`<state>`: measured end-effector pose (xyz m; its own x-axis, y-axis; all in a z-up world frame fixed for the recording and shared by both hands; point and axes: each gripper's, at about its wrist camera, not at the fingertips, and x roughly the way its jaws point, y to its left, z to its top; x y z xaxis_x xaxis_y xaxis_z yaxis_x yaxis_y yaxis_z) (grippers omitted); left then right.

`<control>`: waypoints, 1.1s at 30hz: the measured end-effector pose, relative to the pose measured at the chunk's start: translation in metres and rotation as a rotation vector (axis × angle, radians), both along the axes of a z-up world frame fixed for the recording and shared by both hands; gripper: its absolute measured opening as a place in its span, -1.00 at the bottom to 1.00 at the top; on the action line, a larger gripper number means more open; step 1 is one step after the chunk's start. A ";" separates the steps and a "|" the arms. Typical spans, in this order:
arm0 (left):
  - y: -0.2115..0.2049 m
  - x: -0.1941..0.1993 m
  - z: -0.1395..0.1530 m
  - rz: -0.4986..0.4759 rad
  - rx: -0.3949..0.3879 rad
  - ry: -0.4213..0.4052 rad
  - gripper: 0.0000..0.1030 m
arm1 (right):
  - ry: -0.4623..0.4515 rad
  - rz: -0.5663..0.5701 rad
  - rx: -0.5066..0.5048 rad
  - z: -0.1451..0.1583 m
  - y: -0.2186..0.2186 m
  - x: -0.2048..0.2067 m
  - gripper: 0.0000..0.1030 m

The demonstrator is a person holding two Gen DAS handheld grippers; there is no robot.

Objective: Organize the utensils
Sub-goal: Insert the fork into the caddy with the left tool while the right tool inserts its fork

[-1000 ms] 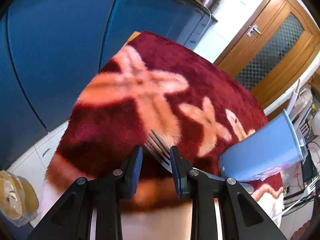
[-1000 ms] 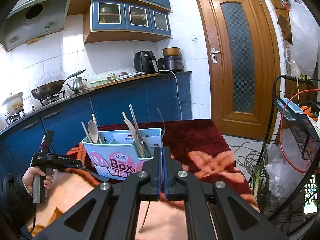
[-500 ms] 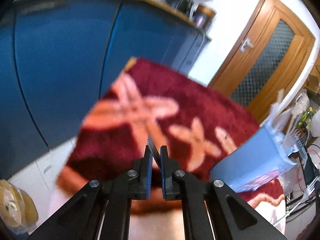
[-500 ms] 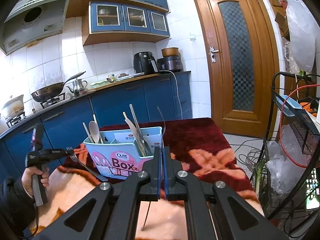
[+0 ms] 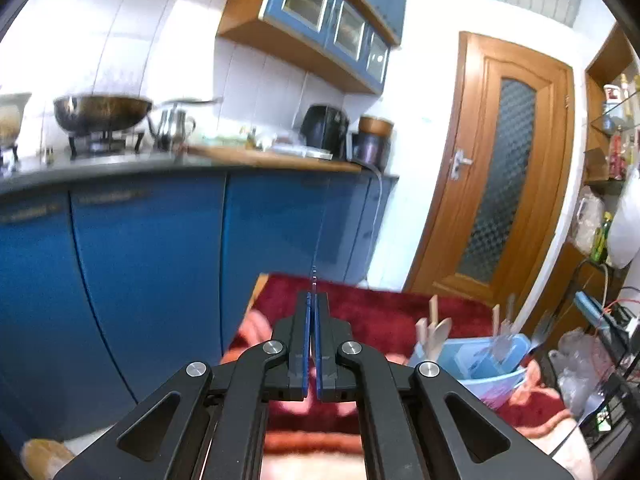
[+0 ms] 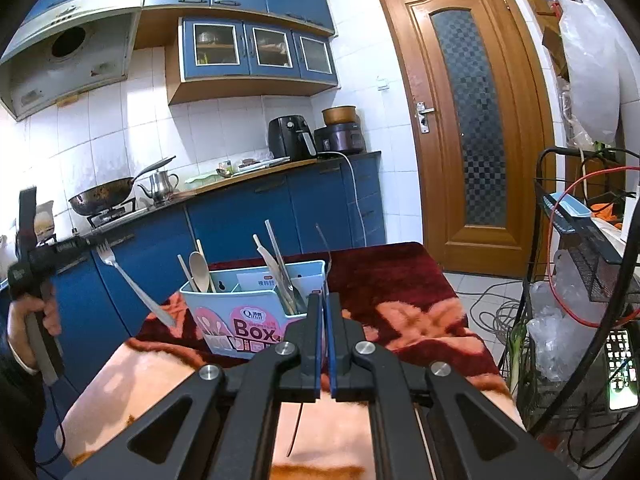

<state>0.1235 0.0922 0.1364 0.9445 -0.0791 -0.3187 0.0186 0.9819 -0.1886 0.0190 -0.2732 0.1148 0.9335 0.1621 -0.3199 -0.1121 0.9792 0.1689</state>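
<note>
The left gripper point(image 6: 90, 243) is pinching a fork point(image 6: 132, 284) near its tines, handle slanting down toward five o'clock — clear of the blue utensil box point(image 6: 256, 312) on the red blanket point(image 6: 400, 292). The right gripper point(image 6: 323, 300) is clamping a thin utensil point(image 6: 325, 246) edge-on — its type is unclear.

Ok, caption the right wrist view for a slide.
Right gripper shut on a thin utensil before the utensil box; left gripper holds a fork aloft.

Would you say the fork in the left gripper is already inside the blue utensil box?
No, the fork hangs in the air left of the utensil box.
</note>
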 end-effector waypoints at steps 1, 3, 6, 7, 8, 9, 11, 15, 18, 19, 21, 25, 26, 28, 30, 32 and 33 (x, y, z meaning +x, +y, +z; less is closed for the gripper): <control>-0.001 -0.003 0.008 -0.001 0.005 -0.013 -0.98 | -0.003 0.000 0.003 0.000 -0.001 -0.002 -0.93; -0.005 -0.008 0.024 -0.002 0.017 -0.046 -0.98 | -0.006 -0.001 0.006 0.000 -0.003 -0.004 -0.93; -0.013 -0.015 0.047 0.002 0.058 -0.104 -0.98 | -0.008 -0.003 0.015 -0.001 -0.008 -0.008 -0.93; -0.017 -0.015 0.053 0.002 0.069 -0.117 -0.98 | -0.008 -0.005 0.017 -0.001 -0.009 -0.008 -0.93; -0.022 -0.014 0.060 -0.002 0.081 -0.127 -0.98 | -0.006 -0.007 0.019 -0.001 -0.011 -0.007 -0.93; -0.027 -0.012 0.064 -0.006 0.091 -0.136 -0.98 | -0.006 -0.008 0.020 0.000 -0.012 -0.008 -0.93; -0.036 -0.009 0.071 -0.017 0.115 -0.142 -0.98 | -0.011 -0.010 0.014 0.002 -0.014 -0.008 -0.93; -0.063 0.007 0.071 -0.048 0.158 -0.115 -0.98 | -0.035 -0.014 -0.025 0.014 -0.014 -0.006 -0.93; -0.082 0.018 0.065 -0.061 0.214 -0.102 -0.98 | -0.055 -0.013 -0.065 0.026 -0.012 -0.001 -0.93; -0.088 0.022 0.063 -0.062 0.238 -0.097 -0.98 | -0.063 -0.013 -0.078 0.030 -0.011 0.001 -0.93; -0.100 0.028 0.059 -0.062 0.283 -0.089 -0.98 | -0.080 -0.015 -0.098 0.039 -0.008 0.008 -0.93; -0.111 0.039 0.053 -0.063 0.334 -0.078 -0.98 | -0.109 -0.019 -0.115 0.055 -0.005 0.025 -0.93; -0.113 0.041 0.051 -0.064 0.344 -0.075 -0.98 | -0.114 -0.017 -0.115 0.058 -0.004 0.029 -0.93; -0.117 0.046 0.047 -0.066 0.369 -0.069 -0.98 | -0.127 -0.011 -0.116 0.066 0.000 0.040 -0.93; -0.124 0.051 0.042 -0.076 0.389 -0.058 -0.98 | -0.142 -0.010 -0.126 0.071 0.004 0.050 -0.93; -0.130 0.054 0.036 -0.091 0.394 -0.044 -0.98 | -0.146 -0.008 -0.129 0.075 0.010 0.063 -0.93; -0.131 0.056 0.033 -0.095 0.392 -0.038 -0.98 | -0.147 -0.005 -0.132 0.076 0.012 0.069 -0.93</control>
<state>0.1791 -0.0387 0.1690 0.9506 -0.0465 -0.3070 0.1129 0.9728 0.2023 0.0879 -0.2610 0.1906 0.9724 0.1230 -0.1985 -0.1213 0.9924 0.0210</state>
